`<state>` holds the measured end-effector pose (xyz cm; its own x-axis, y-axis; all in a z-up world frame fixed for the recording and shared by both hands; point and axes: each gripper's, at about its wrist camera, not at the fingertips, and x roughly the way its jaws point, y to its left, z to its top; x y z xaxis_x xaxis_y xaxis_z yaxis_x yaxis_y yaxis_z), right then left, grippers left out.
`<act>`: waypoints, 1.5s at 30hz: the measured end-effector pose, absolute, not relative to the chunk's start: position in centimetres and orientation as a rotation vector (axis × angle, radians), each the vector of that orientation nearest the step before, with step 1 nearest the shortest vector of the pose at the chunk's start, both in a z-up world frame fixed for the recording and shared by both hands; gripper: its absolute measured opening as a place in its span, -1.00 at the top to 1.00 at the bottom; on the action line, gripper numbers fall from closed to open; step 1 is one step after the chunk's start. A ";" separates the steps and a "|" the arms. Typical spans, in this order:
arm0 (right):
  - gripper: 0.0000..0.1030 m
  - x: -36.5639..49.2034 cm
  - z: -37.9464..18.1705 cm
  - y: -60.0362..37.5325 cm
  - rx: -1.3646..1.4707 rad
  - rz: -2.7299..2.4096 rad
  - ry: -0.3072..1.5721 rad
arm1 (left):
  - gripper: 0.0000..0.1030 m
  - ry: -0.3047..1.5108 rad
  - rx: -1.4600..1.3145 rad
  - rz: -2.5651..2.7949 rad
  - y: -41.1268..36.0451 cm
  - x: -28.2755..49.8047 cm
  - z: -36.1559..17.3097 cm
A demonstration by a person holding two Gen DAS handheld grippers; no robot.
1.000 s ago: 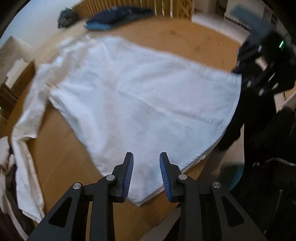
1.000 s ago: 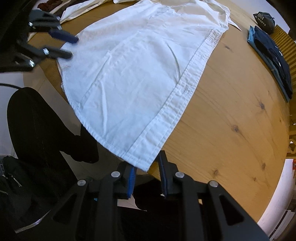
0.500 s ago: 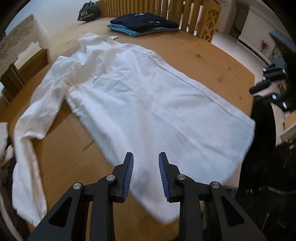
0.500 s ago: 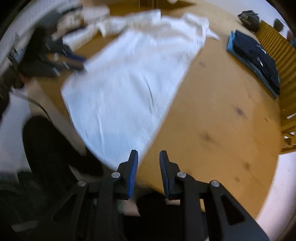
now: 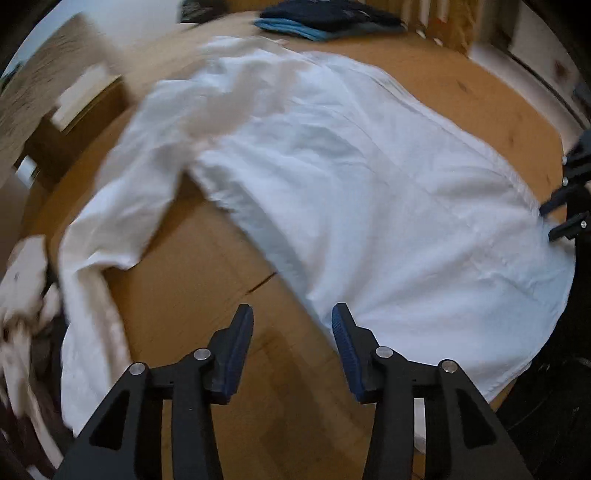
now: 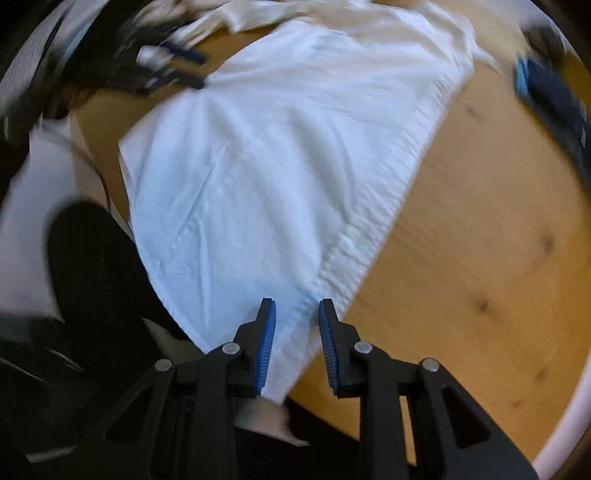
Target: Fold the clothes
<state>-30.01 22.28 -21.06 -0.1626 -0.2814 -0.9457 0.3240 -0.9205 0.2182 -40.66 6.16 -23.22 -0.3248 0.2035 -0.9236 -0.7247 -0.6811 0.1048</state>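
While my left gripper [image 5: 292, 334] hangs over bare wood at the white cotton shirt's [image 5: 351, 192] near side edge, its jaws are opening with nothing between them, I judge to take that edge for a fold. The shirt lies spread flat on the round wooden table [image 5: 192, 295], 1 sleeve trailing leftward, which leaves the body clear to fold. A stack of dark folded clothes [image 5: 328, 22] sits at the far rim, out of the way.

From the right wrist, my right gripper [image 6: 297, 334] straddles the shirt's hem corner at the table's near edge; its 2 pads stand slightly apart, not visibly pinching the cloth.
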 end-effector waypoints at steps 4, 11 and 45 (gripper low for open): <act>0.53 -31.0 -20.8 23.8 1.651 -2.154 -0.161 | 0.24 0.657 -1.223 1.998 7.2 -37.3 -20.4; 0.52 -29.5 -22.1 19.4 1.714 -2.064 0.078 | 0.16 0.788 -1.282 1.865 8.7 -33.0 -22.7; 0.08 -43.8 -24.3 13.2 1.701 -2.044 0.558 | 0.32 0.199 -1.528 2.507 -23.8 -43.7 -18.5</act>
<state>-43.77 13.20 -24.28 -0.1621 -0.0639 -0.9847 0.5553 -0.8308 -0.0375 -43.68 -23.76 -18.48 -0.4463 0.0988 -0.8894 -0.2379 -0.9712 0.0115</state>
